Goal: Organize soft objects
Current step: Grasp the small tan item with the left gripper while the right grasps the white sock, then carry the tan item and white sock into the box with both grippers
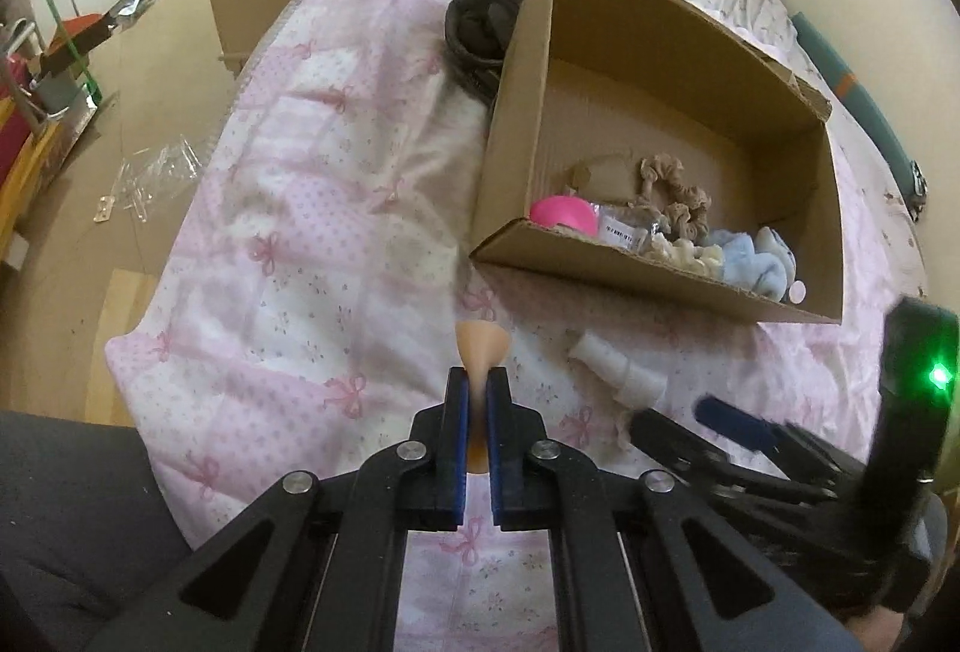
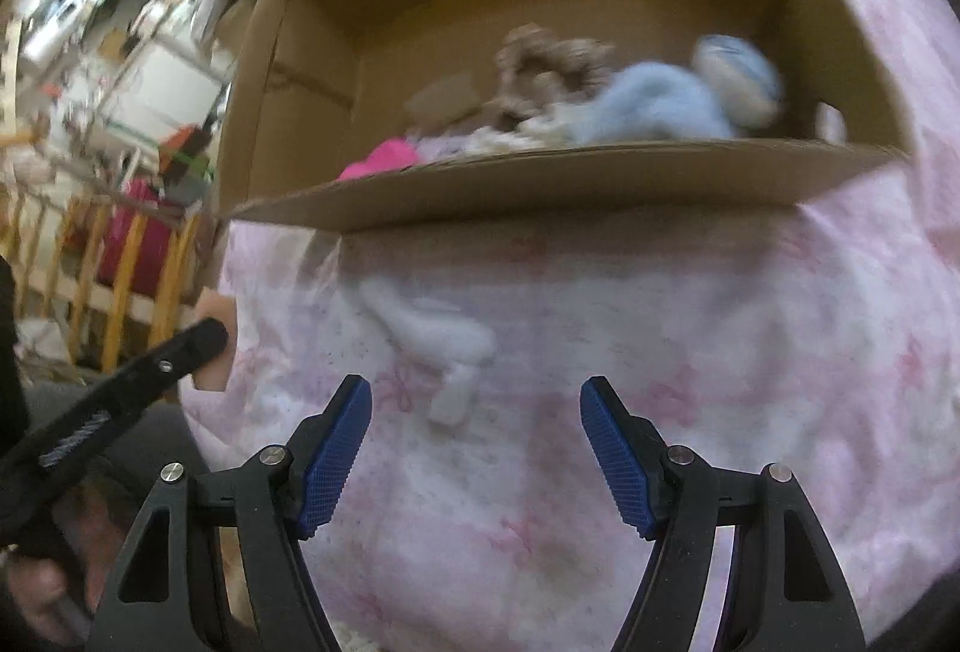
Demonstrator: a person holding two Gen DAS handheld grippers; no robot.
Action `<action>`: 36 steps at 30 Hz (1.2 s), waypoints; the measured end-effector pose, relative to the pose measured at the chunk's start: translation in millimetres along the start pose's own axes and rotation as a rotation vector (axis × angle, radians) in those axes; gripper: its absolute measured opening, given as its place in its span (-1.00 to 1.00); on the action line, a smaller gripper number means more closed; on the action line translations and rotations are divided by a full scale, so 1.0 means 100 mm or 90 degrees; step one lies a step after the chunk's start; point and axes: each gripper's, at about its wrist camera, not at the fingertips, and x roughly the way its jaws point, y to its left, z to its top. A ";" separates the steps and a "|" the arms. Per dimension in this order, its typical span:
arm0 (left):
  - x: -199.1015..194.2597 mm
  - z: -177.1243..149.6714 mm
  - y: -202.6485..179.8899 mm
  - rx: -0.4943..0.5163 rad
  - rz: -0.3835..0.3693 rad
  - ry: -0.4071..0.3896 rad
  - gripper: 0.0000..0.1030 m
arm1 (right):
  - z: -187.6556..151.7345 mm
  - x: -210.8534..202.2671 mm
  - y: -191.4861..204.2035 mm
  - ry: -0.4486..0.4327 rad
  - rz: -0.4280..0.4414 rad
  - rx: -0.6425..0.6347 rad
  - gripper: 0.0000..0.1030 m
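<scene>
Over the pink quilt (image 1: 288, 208), downward-tilted left claw (image 1: 478, 382) pinches a peach sponge (image 1: 480, 346); right claw (image 2: 477, 400) gapes.

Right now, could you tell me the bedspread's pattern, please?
Pink and white patchwork bedspread with pink bows, clearest in the left wrist view.

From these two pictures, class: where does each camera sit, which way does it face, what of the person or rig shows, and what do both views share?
Left wrist: on the left gripper, facing steeply down at the quilt and box; its jaws pinch a peach item; the right gripper and a dark trouser leg show.
Right wrist: on the right gripper, jaws open and empty, facing the box's near wall over a white item; the left gripper shows.
Shared: box, quilt, white item, blue plush, pink ball.
</scene>
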 end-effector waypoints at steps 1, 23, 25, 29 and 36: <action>0.00 0.00 -0.01 0.000 -0.001 0.001 -0.89 | 0.02 0.06 0.07 0.001 -0.010 -0.016 0.50; 0.03 -0.01 -0.06 0.005 -0.001 0.002 -0.89 | -0.03 0.03 0.40 -0.015 0.005 -0.120 -0.38; 0.01 -0.02 -0.07 0.007 -0.001 -0.003 -0.89 | -0.09 -0.11 0.40 -0.030 0.017 -0.124 -0.38; -0.04 -0.02 -0.10 0.015 -0.005 -0.016 -0.89 | -0.12 -0.39 0.34 -0.050 0.035 -0.113 -0.38; -0.10 -0.06 -0.17 0.043 0.004 -0.037 -0.90 | -0.18 -0.65 0.11 -0.095 0.054 -0.071 -0.38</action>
